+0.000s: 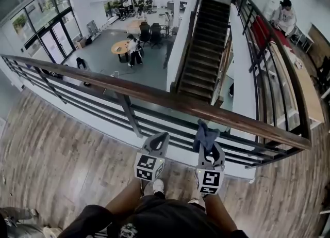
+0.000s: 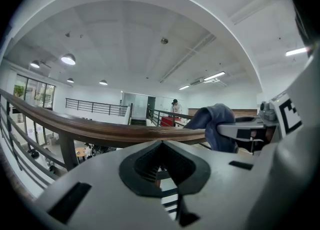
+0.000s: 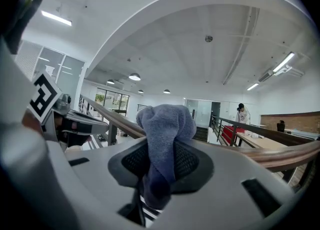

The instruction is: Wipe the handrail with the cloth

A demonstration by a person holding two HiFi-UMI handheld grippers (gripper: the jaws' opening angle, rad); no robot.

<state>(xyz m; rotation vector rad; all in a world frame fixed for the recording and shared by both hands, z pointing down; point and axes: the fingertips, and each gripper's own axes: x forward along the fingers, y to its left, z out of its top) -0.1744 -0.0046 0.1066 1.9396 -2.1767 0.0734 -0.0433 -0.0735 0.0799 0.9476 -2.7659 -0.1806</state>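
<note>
Right tongs (image 1: 209,148) pinch the blue cloth (image 1: 204,133), hiding their tips; left tongs (image 1: 160,139) are pressed together under the handrail (image 1: 154,95) at frame centre.

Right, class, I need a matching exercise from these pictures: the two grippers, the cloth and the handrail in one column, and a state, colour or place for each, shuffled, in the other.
Column one
1. left gripper
2. right gripper
3. cloth
4. handrail

Column two
A. brown wood, running across in front of both grippers
B. jaws closed on fabric
C. blue-grey, bunched, sticking up out of a pair of jaws
D. jaws together with nothing between them

Pairs: 1-D, 2-B, 3-C, 4-A
</note>
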